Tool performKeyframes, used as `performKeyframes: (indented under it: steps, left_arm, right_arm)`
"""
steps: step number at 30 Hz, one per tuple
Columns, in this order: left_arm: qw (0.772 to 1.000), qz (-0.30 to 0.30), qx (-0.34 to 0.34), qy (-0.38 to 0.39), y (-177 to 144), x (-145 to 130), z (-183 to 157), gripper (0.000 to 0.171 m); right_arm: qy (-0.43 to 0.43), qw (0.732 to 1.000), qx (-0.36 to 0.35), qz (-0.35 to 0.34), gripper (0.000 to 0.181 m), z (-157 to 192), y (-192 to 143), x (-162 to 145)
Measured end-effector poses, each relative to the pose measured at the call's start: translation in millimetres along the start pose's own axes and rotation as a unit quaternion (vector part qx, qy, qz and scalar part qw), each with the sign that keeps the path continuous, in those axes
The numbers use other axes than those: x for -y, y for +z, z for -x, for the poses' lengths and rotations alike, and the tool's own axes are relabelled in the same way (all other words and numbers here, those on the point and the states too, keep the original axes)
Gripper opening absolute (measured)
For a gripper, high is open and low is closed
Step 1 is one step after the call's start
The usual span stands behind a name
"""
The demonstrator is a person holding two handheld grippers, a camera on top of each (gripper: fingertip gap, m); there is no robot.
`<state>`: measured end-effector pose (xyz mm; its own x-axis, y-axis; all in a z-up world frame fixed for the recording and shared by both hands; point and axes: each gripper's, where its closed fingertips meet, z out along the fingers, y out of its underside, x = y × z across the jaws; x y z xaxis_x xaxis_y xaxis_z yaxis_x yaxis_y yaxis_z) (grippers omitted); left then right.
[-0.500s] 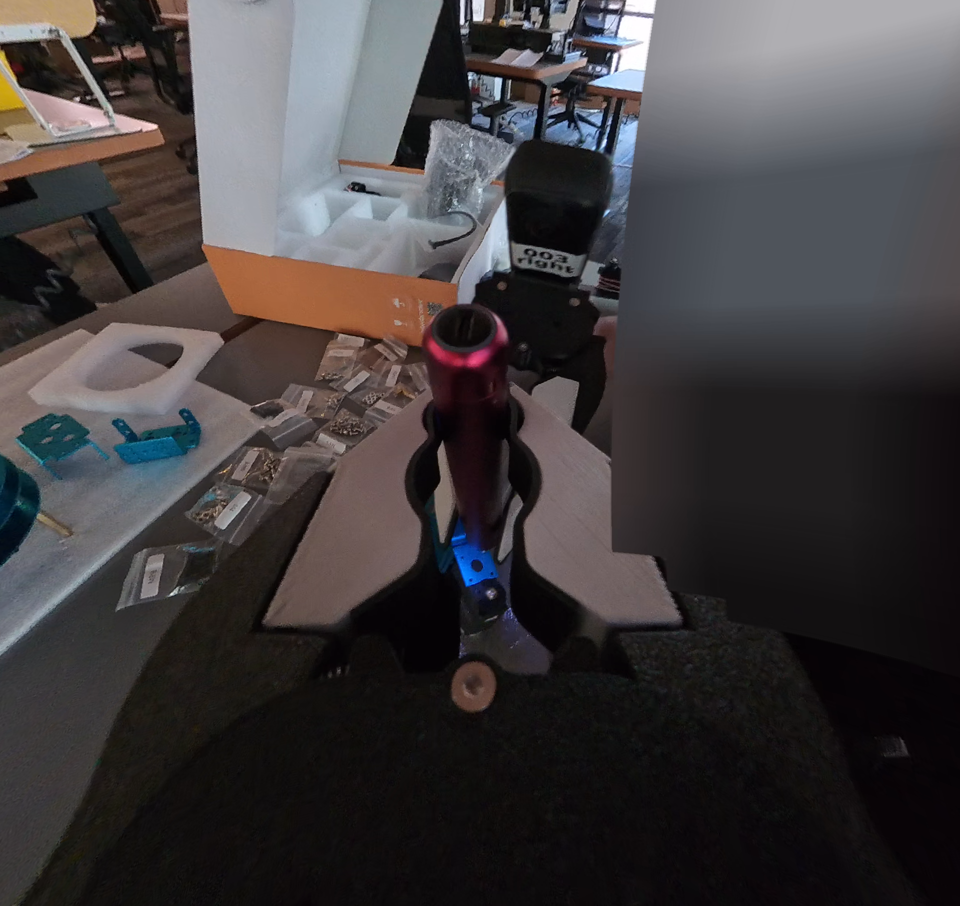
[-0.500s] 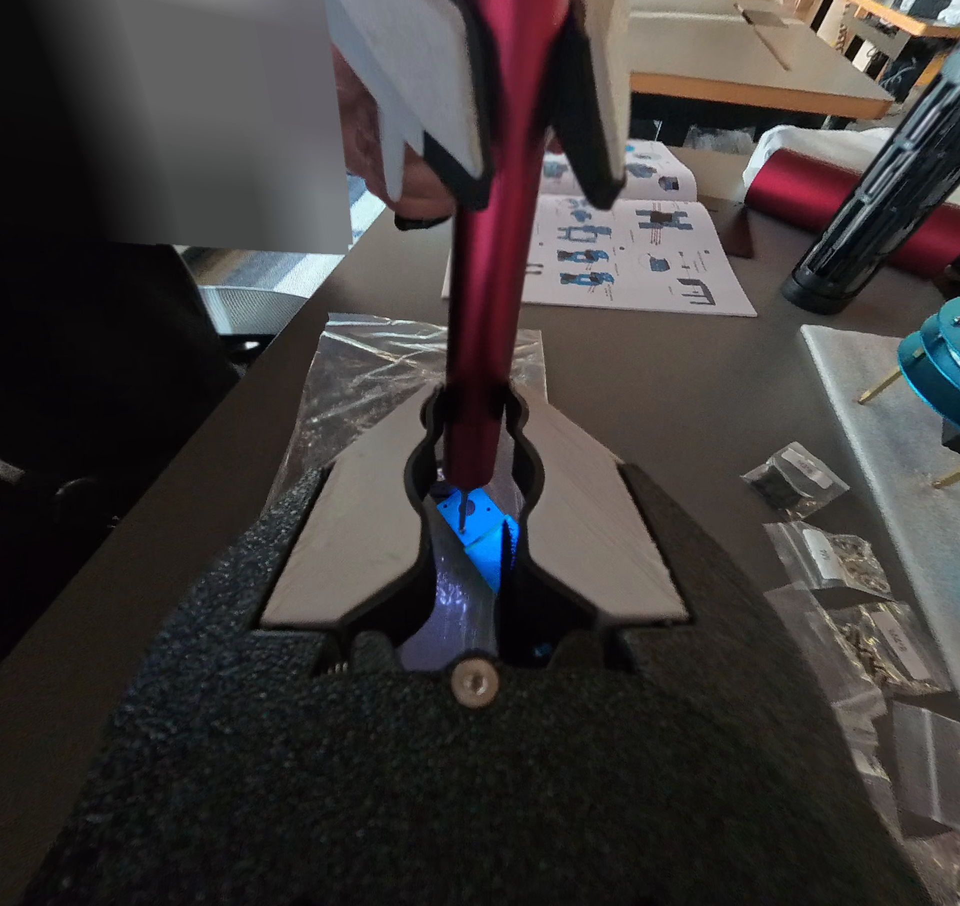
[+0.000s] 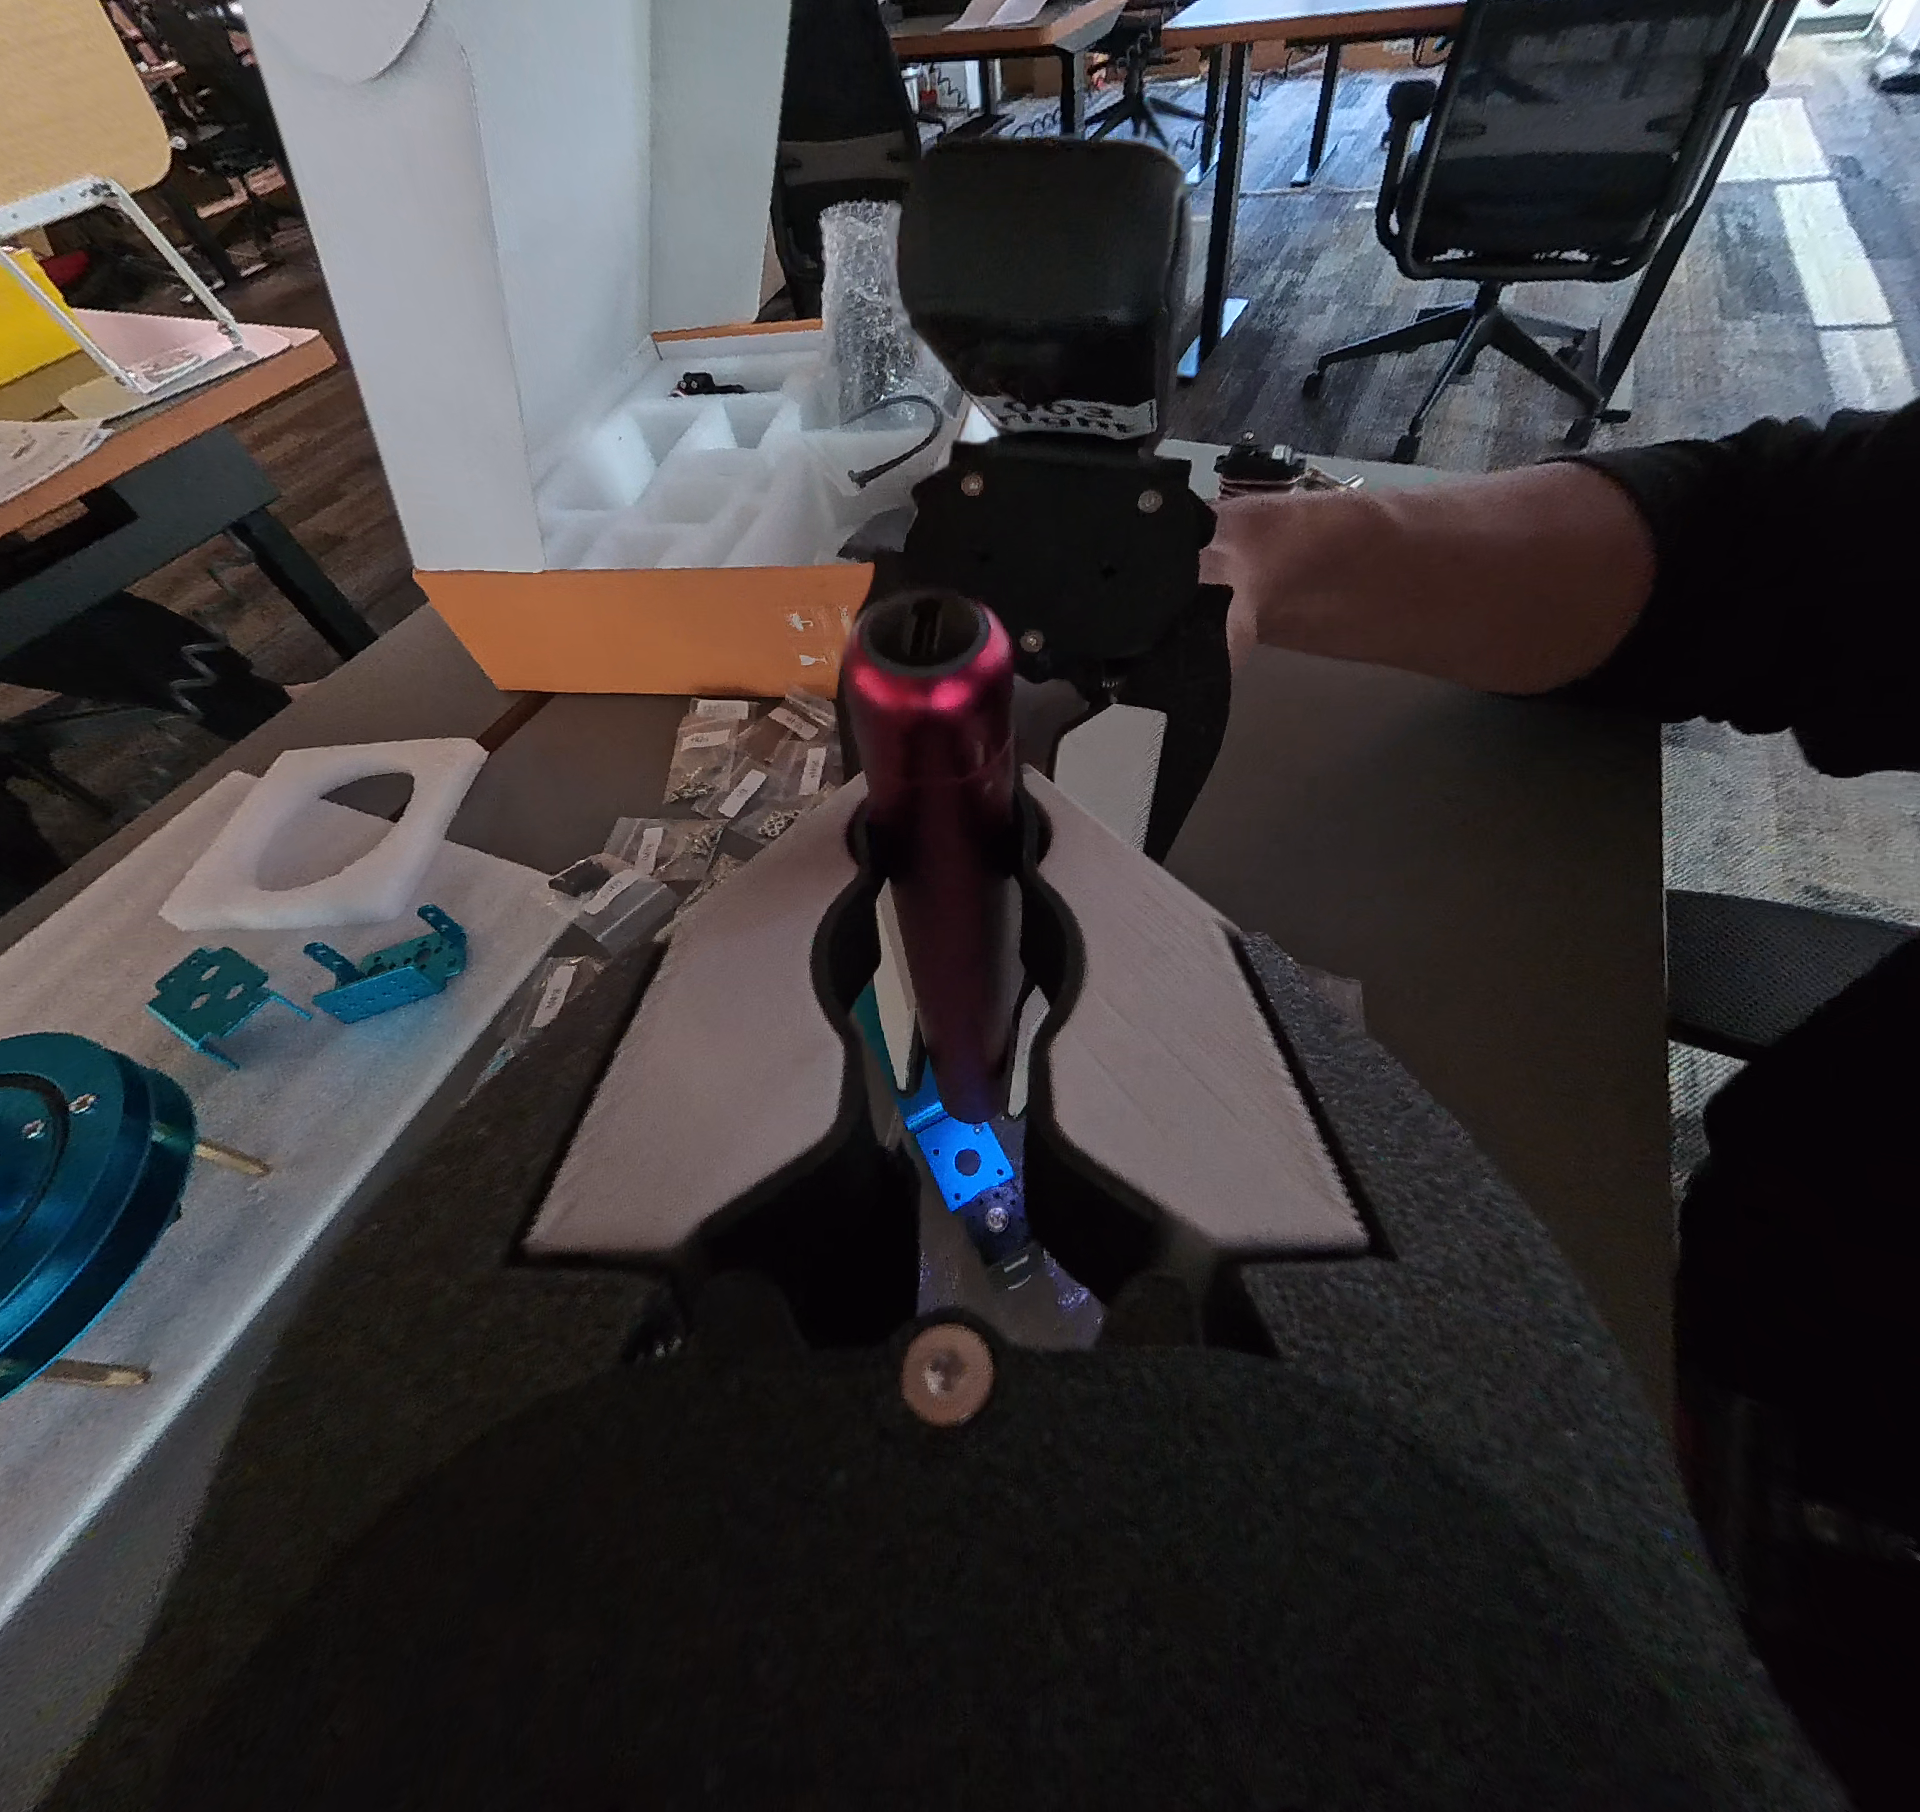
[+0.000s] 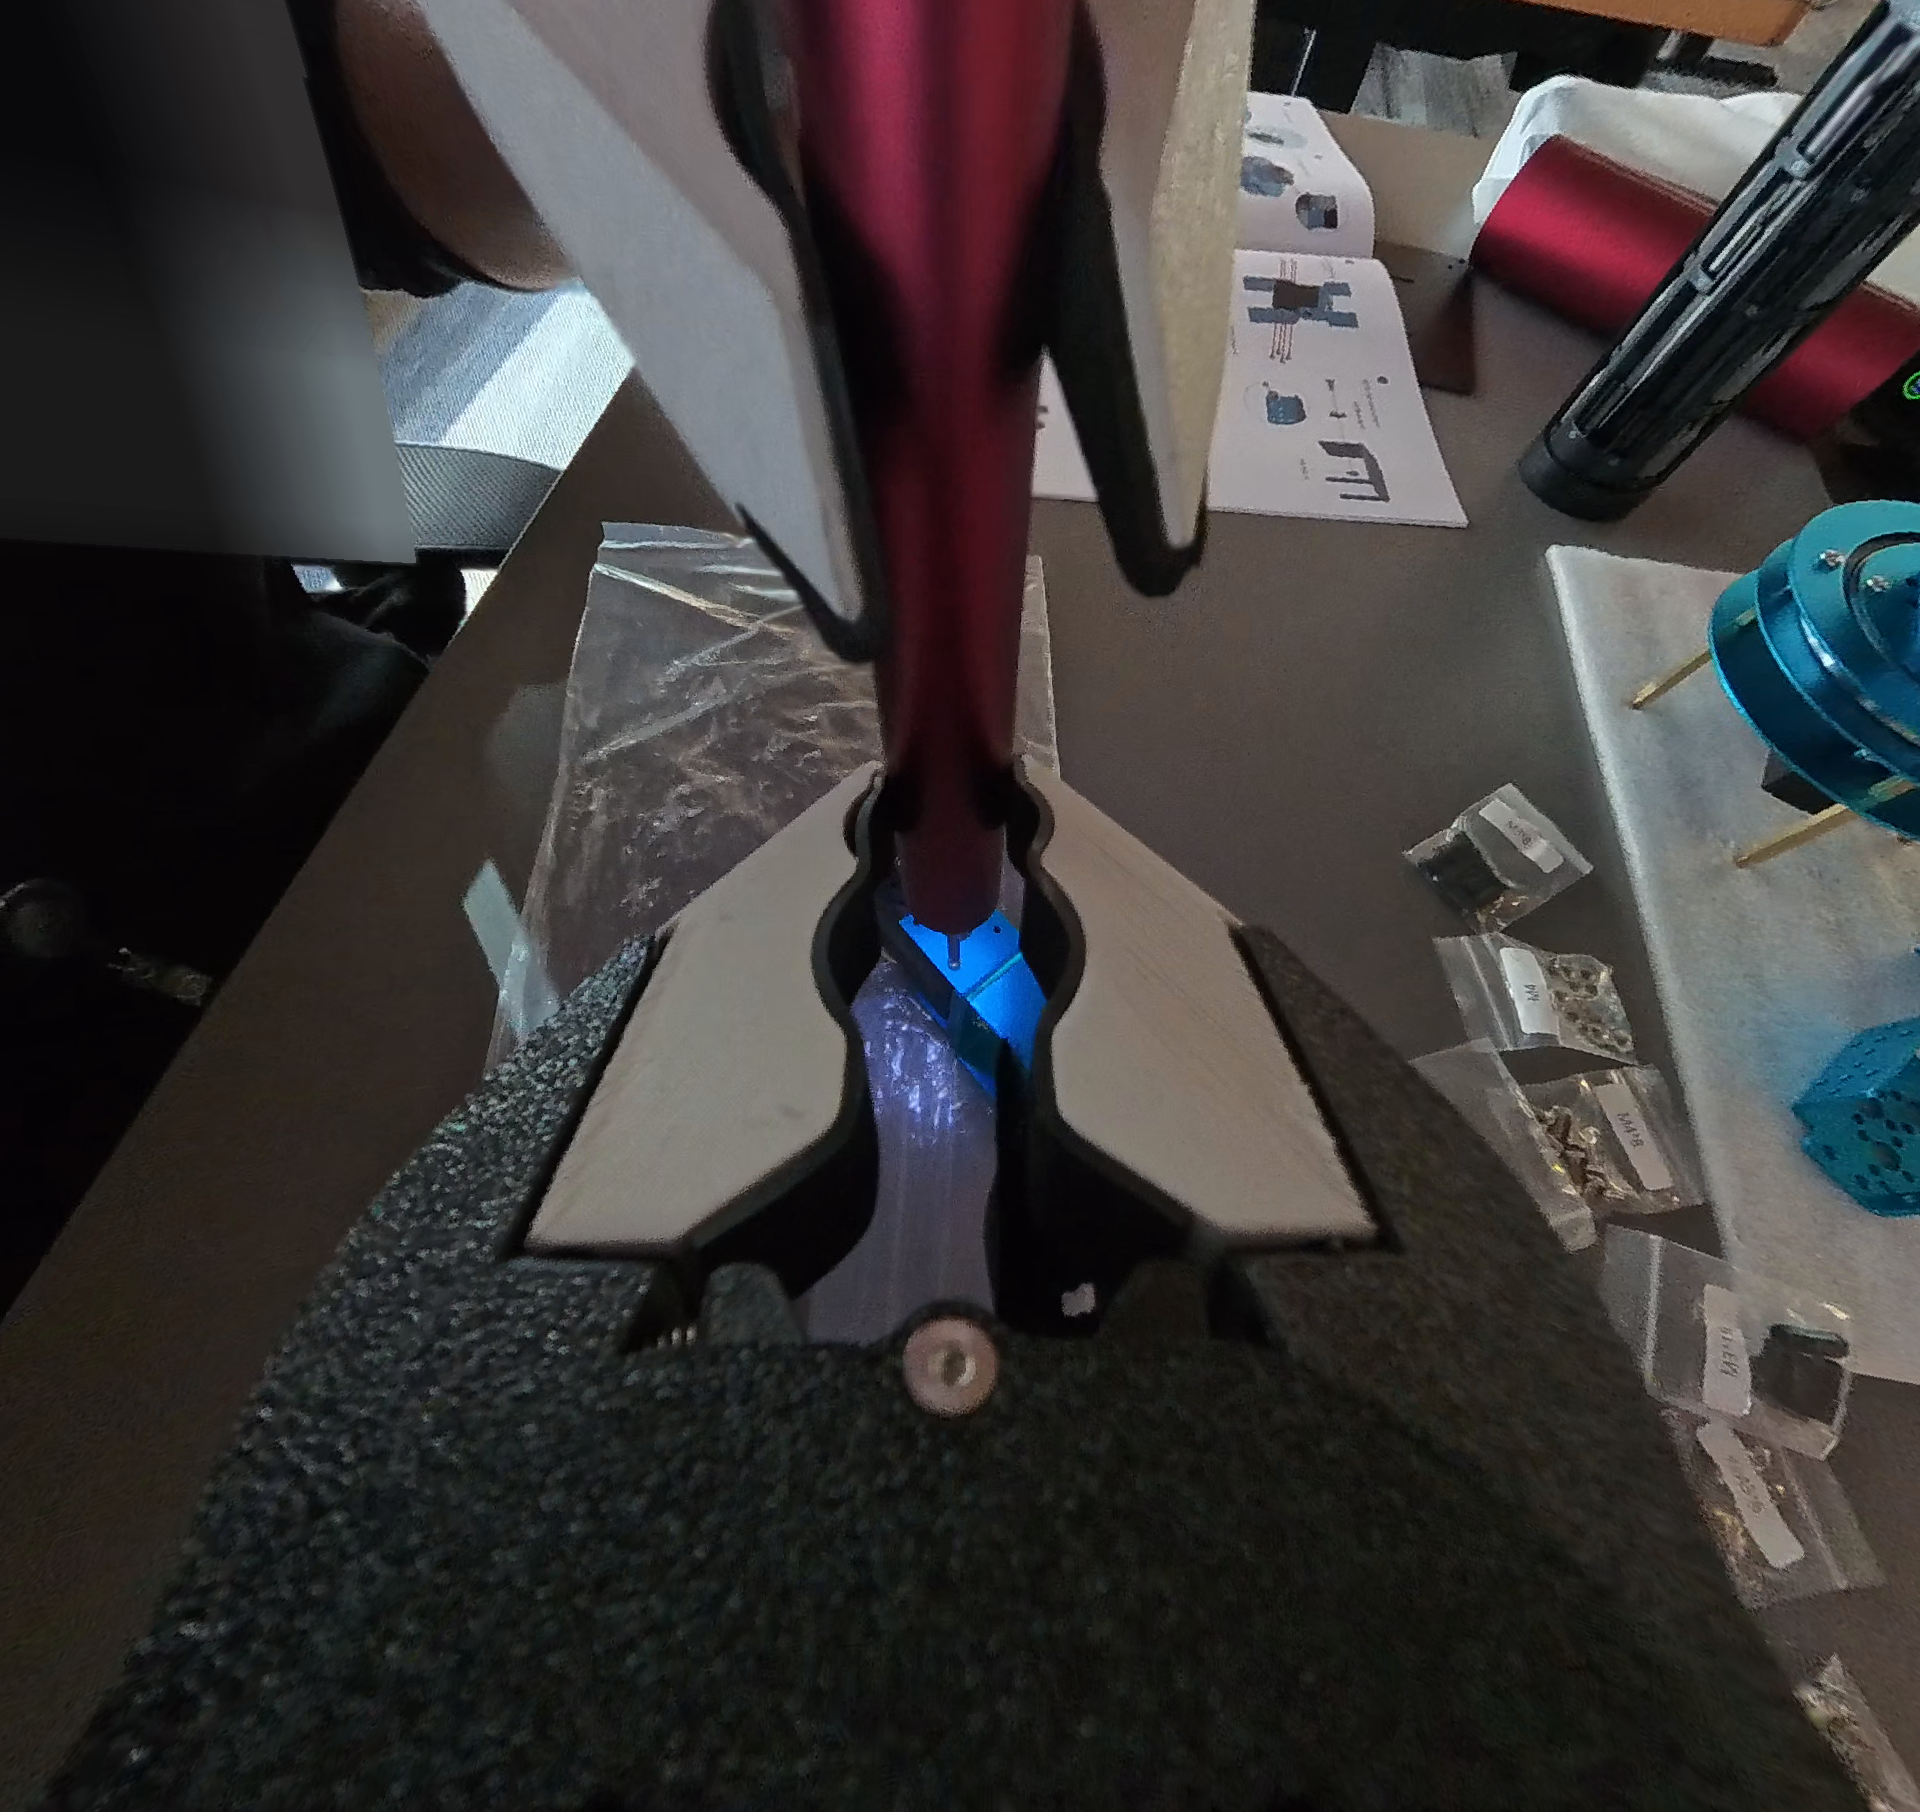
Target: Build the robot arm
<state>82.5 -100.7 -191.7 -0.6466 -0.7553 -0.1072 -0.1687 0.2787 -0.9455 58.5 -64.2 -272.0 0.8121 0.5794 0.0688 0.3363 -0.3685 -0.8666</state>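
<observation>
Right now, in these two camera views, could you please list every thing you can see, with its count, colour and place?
screwdriver: one, magenta-red, upright, held in the left gripper, tip on the bracket
bracket: one, bright blue, between the right gripper's fingers
plastic bag: one, clear, on the table under the bracket
screw bags: several, clear, on the table
loose brackets: two, blue, on white foam
round base: one, teal, on foam
box: one, white and orange, open, far side of the table
instruction sheet: one, white, on the table
cylinder: one, black, leaning
table: one, dark
left gripper: shut on screwdriver
right gripper: shut on bracket
</observation>
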Motion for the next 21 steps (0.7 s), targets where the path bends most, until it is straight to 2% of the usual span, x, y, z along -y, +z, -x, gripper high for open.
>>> performKeyframes:
  steps: [2, 4, 6, 9, 13, 15, 19, 21]
  left_arm:
    - [1.0, -0.009, -0.003, 0.001, -0.3, -1.9, 0.7, 0.023]
    - [1.0, -0.022, 0.001, 0.002, -5.4, -5.6, 5.0, 0.045]
    - [0.999, -0.044, -0.001, -0.014, -17.0, -14.5, 10.8, 0.054]
    - [0.998, -0.037, -0.009, -0.05, -21.1, -55.2, 16.6, 0.05]
    - [0.997, 0.031, -0.048, -0.043, 6.5, -109.9, -8.4, 0.044]
    - [0.997, 0.044, -0.053, -0.027, 16.4, -118.0, -14.2, 0.041]
    - [0.997, 0.045, -0.064, 0.002, 28.0, -112.2, -8.3, 0.028]
    - [0.997, 0.042, -0.071, 0.006, 33.9, -110.2, -4.1, 0.035]
  right_arm:
    - [0.003, 1.0, -0.003, -0.002, 0.021, -1.3, -0.7, -0.3]
    - [0.007, 1.0, -0.004, -0.01, 0.021, -2.4, -2.1, -0.8]
    - [0.016, 1.0, -0.003, -0.025, 0.021, -4.0, -3.5, -1.1]
    - [0.026, 0.999, 0.0, -0.029, 0.021, -5.1, -6.0, -2.7]
    - [0.018, 1.0, -0.007, -0.025, 0.021, -4.8, -6.1, -2.9]
    - [0.022, 0.999, -0.01, -0.028, 0.021, -5.1, -6.9, -3.3]
    - [0.031, 0.999, -0.012, -0.024, 0.021, -8.8, -10.2, -5.7]
    - [0.038, 0.999, -0.01, -0.022, 0.021, -10.6, -11.9, -7.1]
